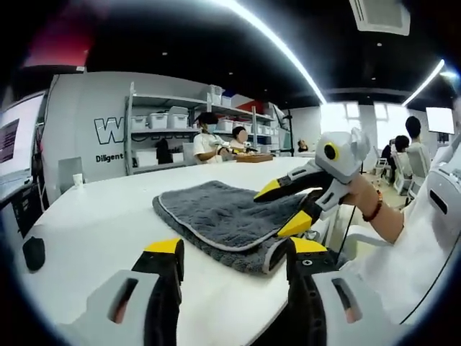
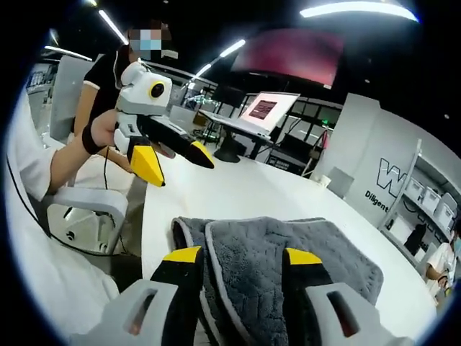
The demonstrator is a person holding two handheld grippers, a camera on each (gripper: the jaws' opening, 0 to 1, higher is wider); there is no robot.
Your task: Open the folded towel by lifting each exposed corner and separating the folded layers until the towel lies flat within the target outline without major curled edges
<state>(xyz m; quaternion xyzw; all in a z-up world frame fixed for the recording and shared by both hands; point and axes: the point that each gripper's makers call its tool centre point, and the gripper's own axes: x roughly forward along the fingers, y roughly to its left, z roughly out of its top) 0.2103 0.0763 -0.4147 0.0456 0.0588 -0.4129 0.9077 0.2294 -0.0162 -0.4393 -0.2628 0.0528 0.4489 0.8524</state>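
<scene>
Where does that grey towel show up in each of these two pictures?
Left gripper view: the grey towel lies mid-frame on the white table, folded, just beyond the yellow-tipped fingers.
Right gripper view: the towel sits low in the centre, reaching between the fingers.
Shared landmark: the wall lettering.

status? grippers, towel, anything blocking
Left gripper open, at towel's near edge. Right gripper open, jaws straddling a towel edge, nothing held. Grey towel still folded on white table. Nothing in the way.
</scene>
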